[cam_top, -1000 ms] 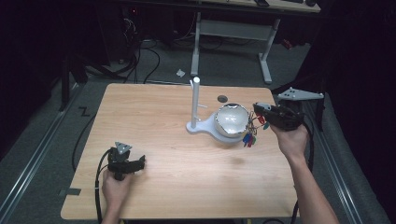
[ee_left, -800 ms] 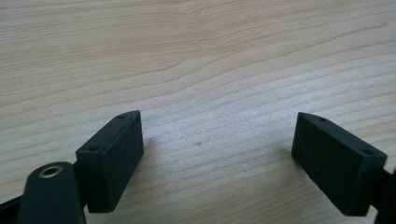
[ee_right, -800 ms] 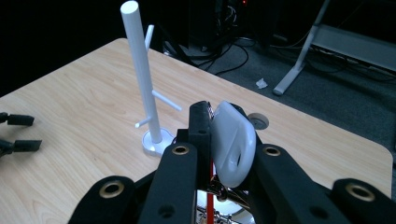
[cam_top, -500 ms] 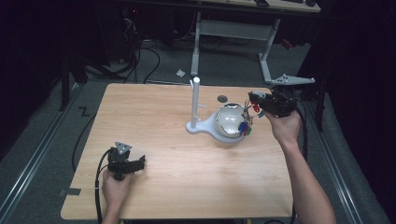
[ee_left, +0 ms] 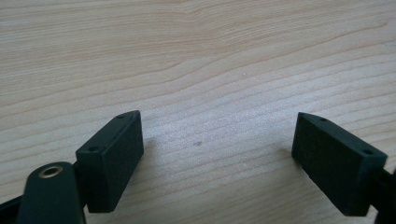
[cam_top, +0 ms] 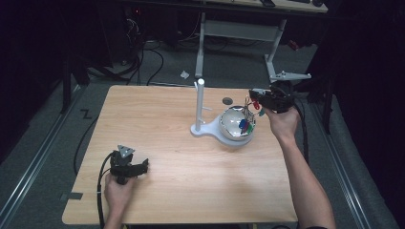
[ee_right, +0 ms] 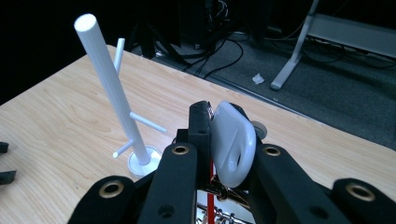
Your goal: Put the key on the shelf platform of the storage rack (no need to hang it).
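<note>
Holding a white tag (ee_right: 232, 143), the right gripper (cam_top: 267, 99) has shifted up-table past the bowl (cam_top: 230, 125)

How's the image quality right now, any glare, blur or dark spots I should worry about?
High view: room beyond the table is nearly black; the metal bowl glares. Left gripper view: evenly lit, soft shadows under the jaws. Right gripper view: the white tag between the jaws is blurred, the white stand sharp.

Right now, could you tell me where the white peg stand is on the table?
In the high view the white peg stand rises right of the table's centre, its base touching the metal bowl; the right tool is beyond the bowl.
</note>
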A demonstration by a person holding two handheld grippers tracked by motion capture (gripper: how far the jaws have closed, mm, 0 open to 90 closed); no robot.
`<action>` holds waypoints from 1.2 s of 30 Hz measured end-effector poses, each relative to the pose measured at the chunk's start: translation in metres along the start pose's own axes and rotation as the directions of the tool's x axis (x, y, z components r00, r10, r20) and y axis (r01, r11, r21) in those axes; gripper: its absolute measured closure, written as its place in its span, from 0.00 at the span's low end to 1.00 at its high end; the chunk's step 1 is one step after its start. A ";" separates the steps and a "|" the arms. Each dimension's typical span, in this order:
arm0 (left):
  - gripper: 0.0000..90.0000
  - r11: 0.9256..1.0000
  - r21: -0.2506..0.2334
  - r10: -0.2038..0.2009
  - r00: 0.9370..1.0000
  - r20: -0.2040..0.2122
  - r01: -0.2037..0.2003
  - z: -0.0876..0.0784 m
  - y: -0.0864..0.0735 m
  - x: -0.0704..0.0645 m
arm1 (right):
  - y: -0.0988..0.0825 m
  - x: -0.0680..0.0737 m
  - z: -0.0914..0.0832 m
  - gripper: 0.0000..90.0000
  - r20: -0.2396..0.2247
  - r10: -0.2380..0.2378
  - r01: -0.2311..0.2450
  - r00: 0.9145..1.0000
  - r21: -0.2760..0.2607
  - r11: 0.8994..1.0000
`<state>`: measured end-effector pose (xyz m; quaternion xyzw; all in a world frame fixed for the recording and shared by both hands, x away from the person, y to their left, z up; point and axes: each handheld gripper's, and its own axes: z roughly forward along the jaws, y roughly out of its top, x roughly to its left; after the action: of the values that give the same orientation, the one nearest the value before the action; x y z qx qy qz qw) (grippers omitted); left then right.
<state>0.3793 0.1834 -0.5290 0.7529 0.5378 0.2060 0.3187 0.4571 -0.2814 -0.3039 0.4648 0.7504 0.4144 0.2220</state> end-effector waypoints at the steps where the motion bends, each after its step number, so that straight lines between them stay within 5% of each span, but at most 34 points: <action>1: 0.19 1.000 0.000 0.000 1.000 0.000 0.000 0.000 0.000 0.000 | 0.000 0.000 0.000 0.93 0.000 0.000 0.000 1.000 0.000 1.000; 13: 0.19 1.000 0.000 0.000 1.000 0.000 0.000 0.000 0.000 0.000 | -0.006 0.000 0.025 0.93 0.021 0.022 -0.023 1.000 0.036 0.999; 23: 0.19 1.000 0.000 0.000 1.000 0.000 0.000 0.000 0.000 0.000 | -0.016 0.003 0.046 0.93 0.070 -0.012 0.006 0.997 0.080 0.997; 36: 0.19 1.000 0.000 0.001 1.000 0.000 -0.001 0.000 0.000 0.000 | -0.025 0.001 0.057 0.92 0.078 -0.003 -0.004 0.997 0.094 0.996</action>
<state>0.3792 0.1835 -0.5290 0.7530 0.5374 0.2061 0.3187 0.4852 -0.2621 -0.3564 0.4908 0.7596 0.3601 0.2290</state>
